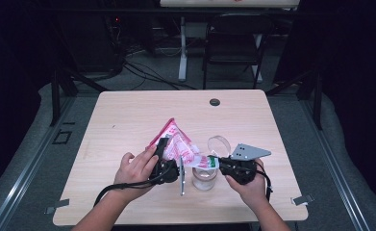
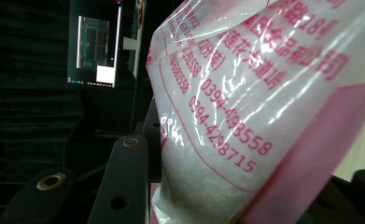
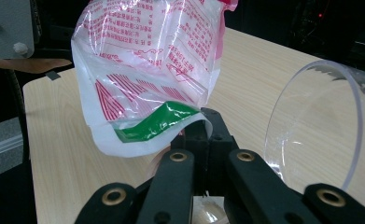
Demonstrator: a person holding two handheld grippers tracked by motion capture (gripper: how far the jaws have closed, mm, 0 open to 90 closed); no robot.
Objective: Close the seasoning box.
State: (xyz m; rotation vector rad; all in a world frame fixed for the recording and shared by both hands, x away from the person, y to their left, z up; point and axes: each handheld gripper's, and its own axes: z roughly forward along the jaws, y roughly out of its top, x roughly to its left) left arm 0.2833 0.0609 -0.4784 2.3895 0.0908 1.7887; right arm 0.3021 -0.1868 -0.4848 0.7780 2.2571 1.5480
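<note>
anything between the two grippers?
High view: the pink-printed bag spans from left gripper to right gripper; a clear jar stands below it.

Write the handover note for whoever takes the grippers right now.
Left gripper: shut on the bag of white granules, held above the table.
Right gripper: shut on the bag's green-edged corner, over the jar.
Clear lid: beside the jar, propped on edge.
Done: jar uncovered, bag lifted.
Left: probably open the corner, pour into the jar, put the lid on.

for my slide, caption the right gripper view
Right tongs pinch the pink-printed bag's green-edged corner beside a clear lid.
</note>
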